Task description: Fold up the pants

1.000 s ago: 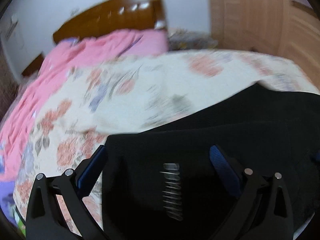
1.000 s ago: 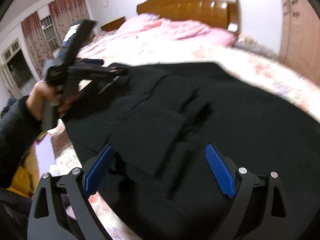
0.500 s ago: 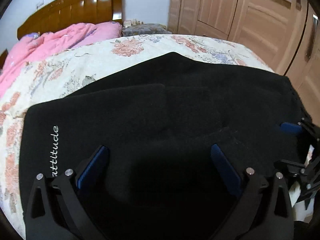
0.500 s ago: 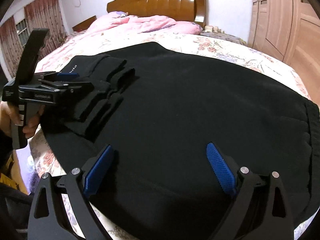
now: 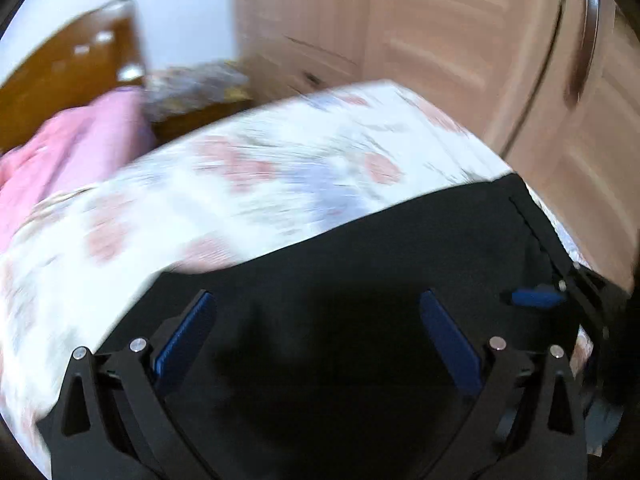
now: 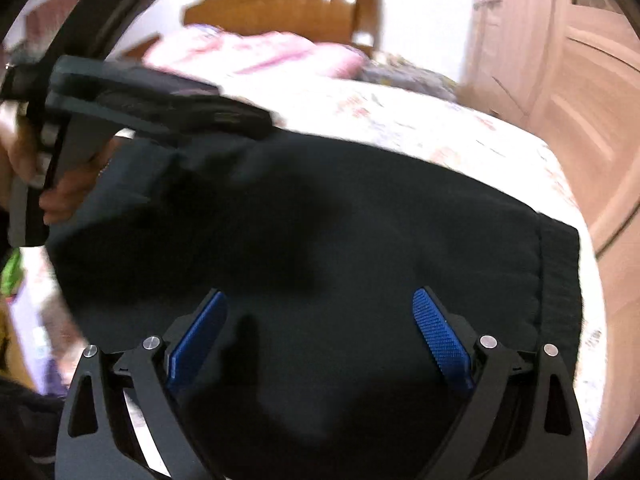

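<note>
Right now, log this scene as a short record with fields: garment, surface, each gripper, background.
garment: black pants spread on the bed, ribbed waistband at the right
surface: floral bedsheet
left gripper: open, over the pants, nothing between the pads
right gripper: open, over the pants, nothing held
background: pink blanket, wooden headboard, wardrobe doors
image: both views motion-blurred

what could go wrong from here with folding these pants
Both the left gripper and the right gripper are open over the black pants, so nothing pins the fold and it may spring back.

The ribbed edge lies close to the bed's side; a tug could drag the pants off the mattress.

Both views are motion-blurred. At this pace, the left gripper, seen above the pants' far left part in the right wrist view, may snag or crease the cloth.
</note>
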{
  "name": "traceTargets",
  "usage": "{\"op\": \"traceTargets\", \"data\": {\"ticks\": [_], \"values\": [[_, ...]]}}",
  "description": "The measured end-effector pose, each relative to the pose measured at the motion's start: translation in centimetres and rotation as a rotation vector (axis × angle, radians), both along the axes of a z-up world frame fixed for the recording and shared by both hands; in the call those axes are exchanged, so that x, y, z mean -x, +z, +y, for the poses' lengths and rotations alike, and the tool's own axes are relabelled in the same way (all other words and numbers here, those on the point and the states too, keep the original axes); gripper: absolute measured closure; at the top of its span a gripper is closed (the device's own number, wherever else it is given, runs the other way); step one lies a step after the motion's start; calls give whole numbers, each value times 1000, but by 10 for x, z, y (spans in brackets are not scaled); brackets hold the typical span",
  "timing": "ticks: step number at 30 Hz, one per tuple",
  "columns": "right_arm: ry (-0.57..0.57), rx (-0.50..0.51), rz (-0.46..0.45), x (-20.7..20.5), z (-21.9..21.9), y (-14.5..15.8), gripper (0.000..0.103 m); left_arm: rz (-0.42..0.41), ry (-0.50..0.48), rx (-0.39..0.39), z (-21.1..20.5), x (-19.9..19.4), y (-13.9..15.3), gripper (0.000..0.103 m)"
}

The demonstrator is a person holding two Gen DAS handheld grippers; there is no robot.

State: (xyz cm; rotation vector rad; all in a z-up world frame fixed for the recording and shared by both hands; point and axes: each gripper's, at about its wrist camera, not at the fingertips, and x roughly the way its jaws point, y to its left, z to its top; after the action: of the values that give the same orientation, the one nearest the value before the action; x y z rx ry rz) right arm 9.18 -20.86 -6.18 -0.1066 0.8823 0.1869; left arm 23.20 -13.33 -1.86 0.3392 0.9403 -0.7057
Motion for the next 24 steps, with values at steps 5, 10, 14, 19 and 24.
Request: {"op": "traceTargets", "data": {"ticks": [5, 10, 14, 19, 24], "values": [[-4, -41, 22, 14, -15, -14, 12, 30, -152, -39, -75, -14, -42, 2], [15, -74, -12, 31, -30, -13, 12, -25, -120, -3, -78, -26, -58, 1], [24, -101, -12, 35, -35, -12, 12, -16, -116, 14, -81, -28, -59, 1], [26, -94, -12, 50, -44, -12, 12, -15, -115, 21, -81, -29, -57, 1], [13, -86, -35, 57, -43, -14, 12, -17, -115, 18, -81, -29, -59, 1]]}}
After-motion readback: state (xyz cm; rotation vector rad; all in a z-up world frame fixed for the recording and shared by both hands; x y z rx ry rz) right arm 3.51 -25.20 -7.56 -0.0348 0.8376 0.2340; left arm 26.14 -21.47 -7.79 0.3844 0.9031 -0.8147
